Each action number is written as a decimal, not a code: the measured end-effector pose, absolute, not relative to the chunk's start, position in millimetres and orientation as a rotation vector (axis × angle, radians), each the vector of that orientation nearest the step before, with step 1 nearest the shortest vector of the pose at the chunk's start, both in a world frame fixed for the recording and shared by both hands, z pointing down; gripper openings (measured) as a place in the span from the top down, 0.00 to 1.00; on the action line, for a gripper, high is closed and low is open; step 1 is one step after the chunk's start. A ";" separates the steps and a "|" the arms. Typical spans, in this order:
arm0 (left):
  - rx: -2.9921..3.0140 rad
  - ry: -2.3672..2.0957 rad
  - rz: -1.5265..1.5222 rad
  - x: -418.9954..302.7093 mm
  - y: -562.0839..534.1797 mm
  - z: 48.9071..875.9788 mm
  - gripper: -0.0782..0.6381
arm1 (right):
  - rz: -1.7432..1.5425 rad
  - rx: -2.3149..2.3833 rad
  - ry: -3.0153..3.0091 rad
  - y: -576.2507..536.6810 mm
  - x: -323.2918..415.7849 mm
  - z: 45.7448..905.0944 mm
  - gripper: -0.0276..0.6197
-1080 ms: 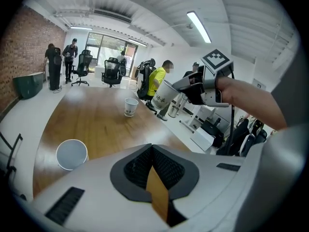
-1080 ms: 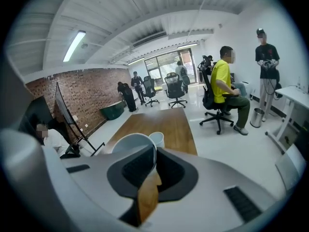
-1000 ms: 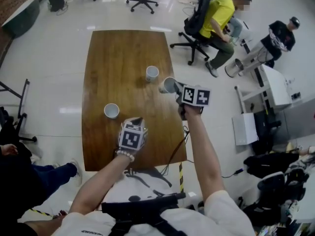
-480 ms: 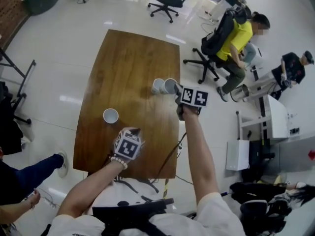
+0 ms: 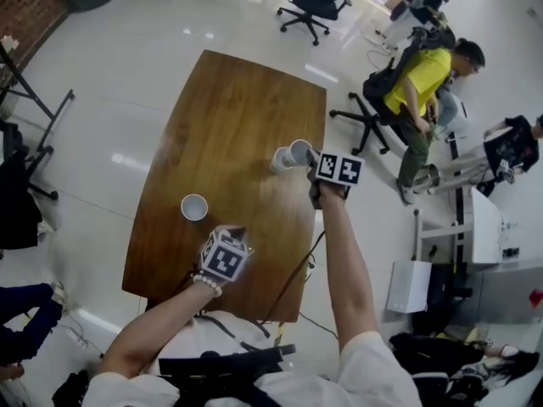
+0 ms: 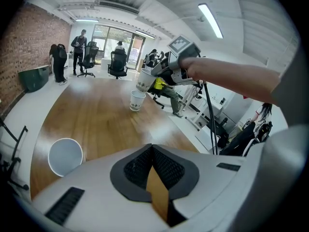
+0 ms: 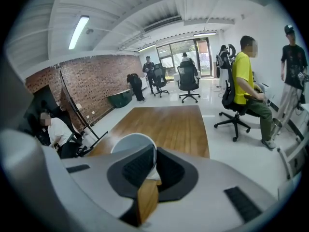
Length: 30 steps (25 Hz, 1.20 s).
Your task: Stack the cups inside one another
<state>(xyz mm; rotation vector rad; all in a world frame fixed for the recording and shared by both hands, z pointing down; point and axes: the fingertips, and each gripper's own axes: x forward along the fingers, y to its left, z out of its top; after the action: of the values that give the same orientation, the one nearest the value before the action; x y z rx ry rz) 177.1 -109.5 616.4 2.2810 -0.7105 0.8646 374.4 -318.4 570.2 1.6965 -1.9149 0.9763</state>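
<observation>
The right tool (image 5: 308, 158) clasps the tilted cup (image 5: 297, 152) by its rim, just beside the standing cup (image 5: 281, 161) on the surface (image 5: 229, 108), while the left tool (image 5: 234, 231), clenched empty, hovers well apart from it.

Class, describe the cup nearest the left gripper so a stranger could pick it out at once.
Find the wooden table. Near its left edge, just ahead of the left gripper, stands a white cup. It stands alone, while the right gripper holds a second cup close by a third cup.
</observation>
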 end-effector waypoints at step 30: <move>2.166 -0.703 0.880 183.1 -118.4 644.1 0.90 | 1.041 1.584 -1.819 -333.3 377.3 644.5 0.92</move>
<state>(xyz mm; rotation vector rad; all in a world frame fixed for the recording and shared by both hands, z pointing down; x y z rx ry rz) 183.1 -118.4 644.1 2.1658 -0.7033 0.8803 377.3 -333.3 644.5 1.5837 -1.8185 1.0406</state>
